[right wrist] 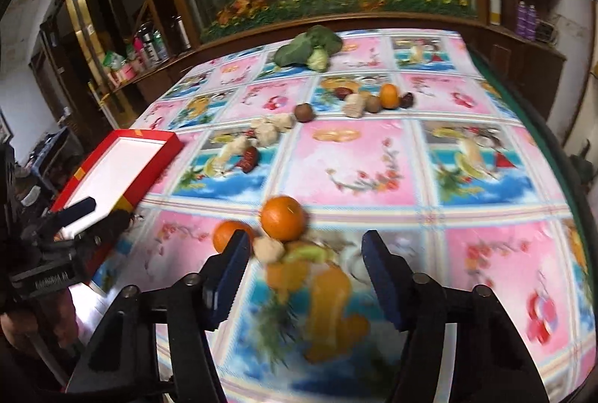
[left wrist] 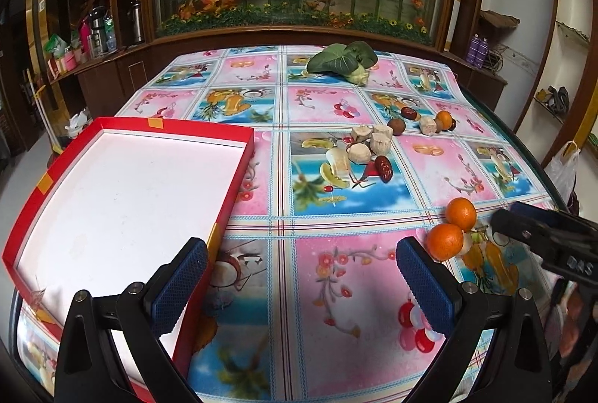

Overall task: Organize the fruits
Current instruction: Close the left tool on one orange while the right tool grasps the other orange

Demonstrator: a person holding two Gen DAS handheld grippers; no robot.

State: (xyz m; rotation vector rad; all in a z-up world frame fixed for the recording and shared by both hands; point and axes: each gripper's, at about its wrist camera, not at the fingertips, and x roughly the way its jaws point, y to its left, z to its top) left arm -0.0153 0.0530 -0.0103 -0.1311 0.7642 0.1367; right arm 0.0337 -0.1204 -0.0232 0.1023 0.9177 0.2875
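Two oranges (right wrist: 283,218) lie touching on the near right of the patterned tablecloth (right wrist: 355,160), a pale chunk (right wrist: 268,249) just beside them. The right gripper (right wrist: 302,276) hovers over them, jaws spread, nothing pinched. The left gripper (left wrist: 302,285) hangs spread and empty beside the red tray (left wrist: 239,175), bare white inside, near left
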